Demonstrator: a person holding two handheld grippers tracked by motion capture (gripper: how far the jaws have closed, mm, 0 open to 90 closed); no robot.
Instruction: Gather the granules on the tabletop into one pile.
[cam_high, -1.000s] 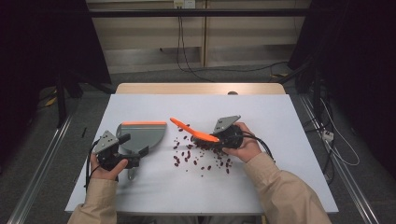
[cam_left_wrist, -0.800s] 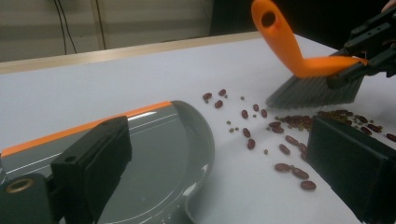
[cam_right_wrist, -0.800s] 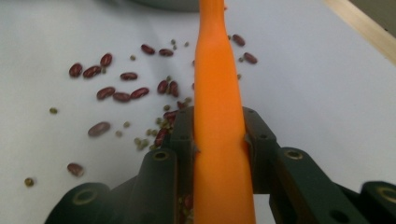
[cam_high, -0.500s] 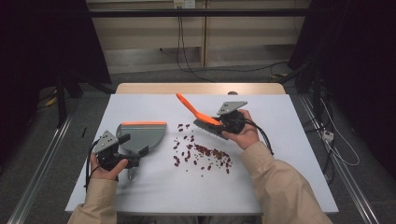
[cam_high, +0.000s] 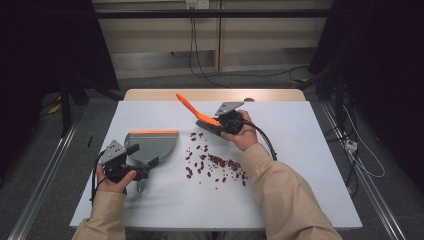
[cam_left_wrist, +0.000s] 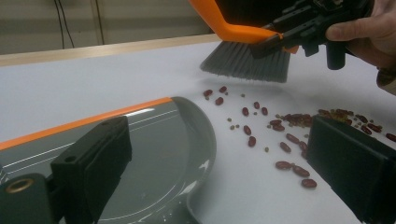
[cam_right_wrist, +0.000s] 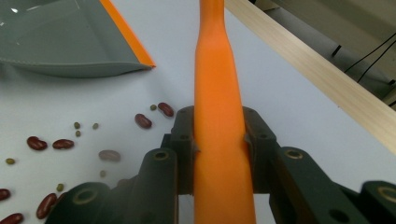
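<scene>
Here, my holdings on the white desk (cam_high: 300, 190), item by item.

Right tool (cam_high: 223, 122): clenched on the orange handle of the brush (cam_high: 197, 115), both jaws pressed flat against its sides in the right gripper view. It sits over the far middle of the desk. The handle slants up and away to the left in the high view; the grey bristles (cam_left_wrist: 245, 63) hang just above the desk top, beyond the far edge of the spill.

Left tool (cam_high: 131, 161): at the near left of the desk, in my left hand (cam_high: 114, 180). Its jaws stand either side of the dustpan's near end in the left gripper view; I cannot tell whether they press on it.

Dustpan (cam_high: 150, 145): grey, with an orange strip along its far edge, lying flat on the desk to the left of the spill. Its rounded side faces the beans, apart from them.

Beans (cam_high: 215, 162): dark red, scattered loose across the middle of the desk between dustpan and my right forearm (cam_high: 280, 195), thickest toward the right. A few small greenish ones (cam_right_wrist: 77, 126) and one pale one (cam_right_wrist: 109, 155) lie among them in the right gripper view.
</scene>
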